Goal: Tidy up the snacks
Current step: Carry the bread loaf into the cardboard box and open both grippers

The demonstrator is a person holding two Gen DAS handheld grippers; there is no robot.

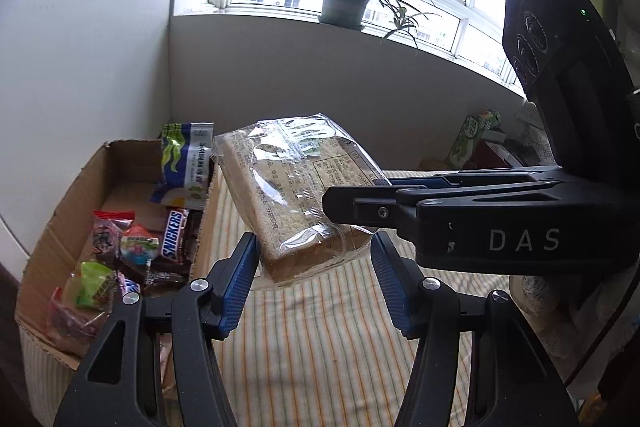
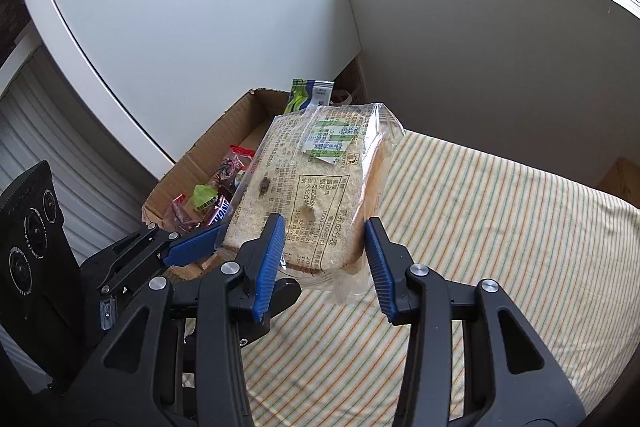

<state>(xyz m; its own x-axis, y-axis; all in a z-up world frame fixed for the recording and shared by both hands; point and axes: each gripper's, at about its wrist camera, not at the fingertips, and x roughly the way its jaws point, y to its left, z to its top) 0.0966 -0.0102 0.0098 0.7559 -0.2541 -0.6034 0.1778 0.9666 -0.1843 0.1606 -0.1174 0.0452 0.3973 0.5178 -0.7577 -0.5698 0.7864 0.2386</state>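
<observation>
A clear bag of sliced bread (image 1: 298, 195) hangs in the air above the striped cloth, just right of the cardboard box (image 1: 64, 211). Both grippers close on it from two sides. My left gripper (image 1: 314, 269) has its blue pads on the bag's lower end. My right gripper (image 2: 325, 255) grips the same bread bag (image 2: 316, 183) near its bottom; it also shows in the left wrist view (image 1: 352, 207) coming in from the right. The box holds a Snickers bar (image 1: 173, 239), a green-and-blue packet (image 1: 187, 163) and several small wrapped snacks.
A striped cloth (image 1: 320, 339) covers the surface. A white cabinet (image 2: 180, 11) stands behind the box. A potted plant (image 1: 346, 3) sits on the windowsill. More packets (image 1: 472, 139) lie at the far right.
</observation>
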